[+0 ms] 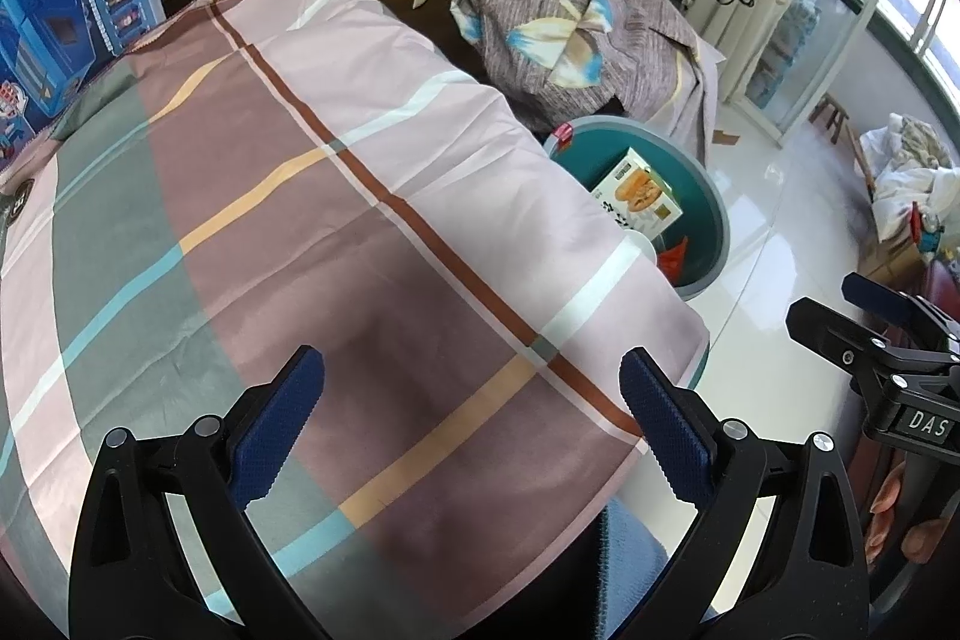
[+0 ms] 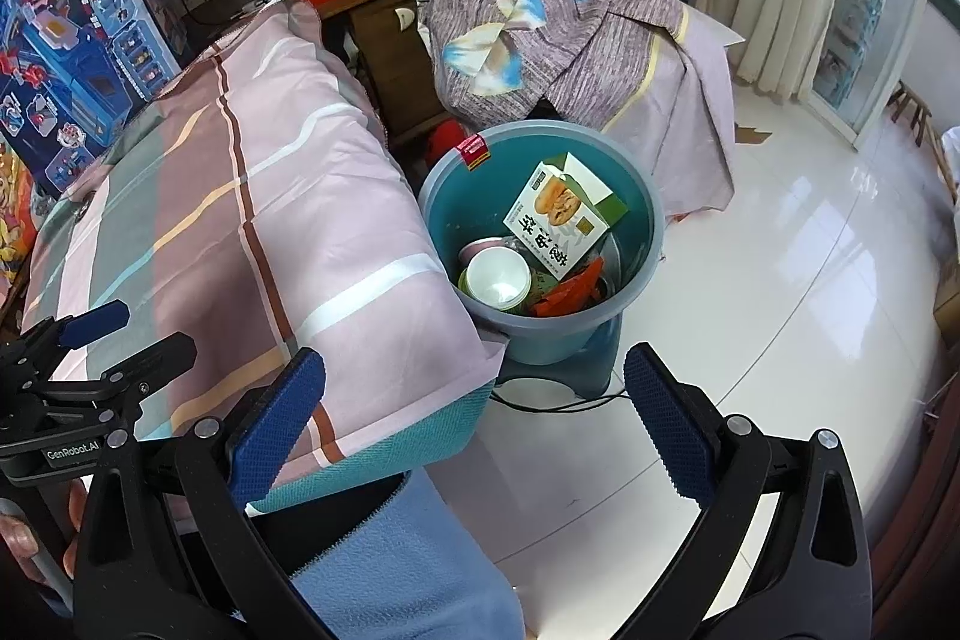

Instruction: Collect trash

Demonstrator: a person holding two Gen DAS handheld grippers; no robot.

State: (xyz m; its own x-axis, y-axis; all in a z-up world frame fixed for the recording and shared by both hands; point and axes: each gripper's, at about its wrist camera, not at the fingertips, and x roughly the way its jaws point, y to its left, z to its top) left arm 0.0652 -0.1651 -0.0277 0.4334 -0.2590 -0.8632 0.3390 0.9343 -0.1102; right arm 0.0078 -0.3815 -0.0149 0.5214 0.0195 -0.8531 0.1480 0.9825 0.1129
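Nearest the lens, the left gripper [image 1: 473, 421] spreads its blue, knurled rubber pads wide and empty over the plaid cloth [image 1: 288, 196], and the right gripper [image 2: 475, 424] stands just as wide and empty above the cloth's corner and the glossy white floor tiles [image 2: 780, 292]. The trash sits in the teal plastic bin [image 2: 447, 214], a round, smooth-walled bucket at twelve o'clock from the right gripper and at about one o'clock from the left, pressed against the table's draped edge. Inside lie a printed cardboard food box [image 2: 561, 217] leaning upright, a white paper cup [image 2: 497, 280] mouth-up, and crumpled orange wrapper scraps [image 2: 570, 292]; a red tag [image 2: 473, 151] clips the rim. No loose litter shows on the cloth in either view, so collecting looks largely finished here, or the next piece lies out of sight. To do this step well, I would sweep both cameras across the cloth and floor before reaching, keep the pads parted until a piece sits squarely between them, and approach thin, flat scraps low and from the side, since the soft, creased cotton would bunch into the pinch. A striped grey garment [image 2: 552, 34] heaps behind the bin.
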